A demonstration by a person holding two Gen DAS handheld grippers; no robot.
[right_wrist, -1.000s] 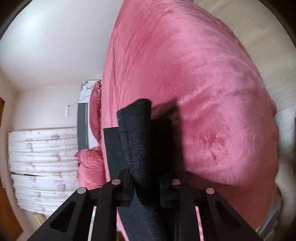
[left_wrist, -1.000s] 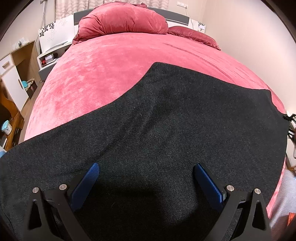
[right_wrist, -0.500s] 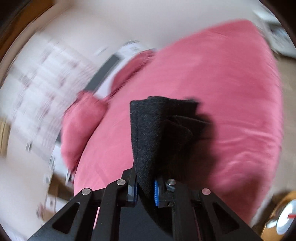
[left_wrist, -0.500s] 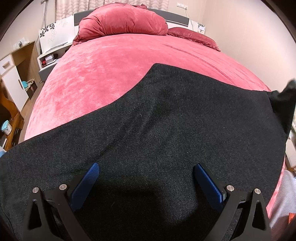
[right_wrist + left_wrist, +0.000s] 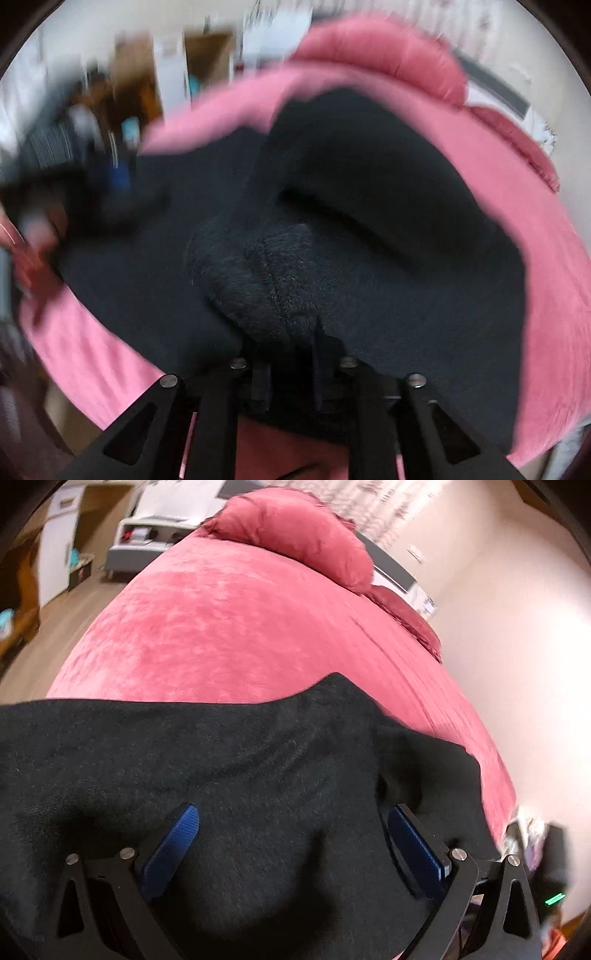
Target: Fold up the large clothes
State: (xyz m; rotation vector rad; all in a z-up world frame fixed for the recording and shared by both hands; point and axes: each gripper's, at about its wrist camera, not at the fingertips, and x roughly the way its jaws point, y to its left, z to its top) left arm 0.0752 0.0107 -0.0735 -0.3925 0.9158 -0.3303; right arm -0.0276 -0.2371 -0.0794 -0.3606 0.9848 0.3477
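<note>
Since a second earlier the right tool (image 5: 288, 354), clamped on a bunched corner, had swung the black garment (image 5: 258, 794) across itself on the bed (image 5: 229, 627); left tool (image 5: 291, 845) gaped open above it; first fold seemingly underway.

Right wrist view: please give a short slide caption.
Right hand-held gripper clamps bunched black garment above pink bedspread.
</note>
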